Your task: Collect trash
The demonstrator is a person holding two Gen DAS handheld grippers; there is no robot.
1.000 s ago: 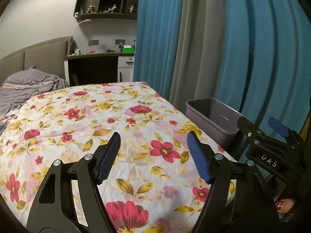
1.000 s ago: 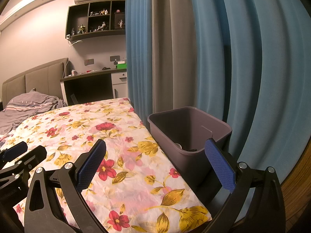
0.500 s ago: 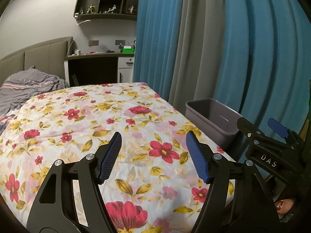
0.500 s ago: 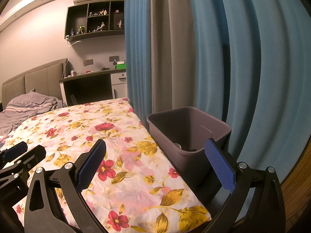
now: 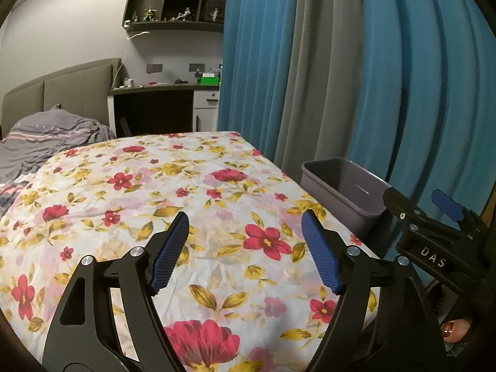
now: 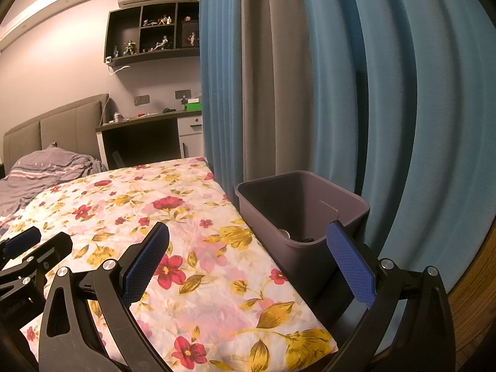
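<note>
A wide bed covered by a white sheet printed with red and yellow flowers [image 5: 192,186] fills most of both views, backed by long blue and grey pleated curtains [image 5: 356,77], with a crumpled grey striped blanket [image 5: 46,136] heaped at the far headboard end. Just beside the bed's curtain-side edge stands the grey rectangular plastic bin [image 6: 297,214], its open top about level with the mattress; in the right wrist view a few small dark and pale scraps lie at its bottom, too small to identify. The left gripper [image 5: 245,248] hangs over the near part of the sheet with its blue-padded jaws spread wide and nothing between them, and the right gripper [image 6: 248,257] is likewise wide apart and empty, one finger over the sheet and the other in front of the bin's near wall. No loose trash shows anywhere on the visible sheet — so the step in hand looks like either the close of the job or a search for a further piece. By my reading most of the collecting is done, given what sits in the bin. The next move calls for sweeping the cameras over parts of the bed and floor now out of view — the near corner and the blanket folds especially — before committing either claw to a grasp.
</note>
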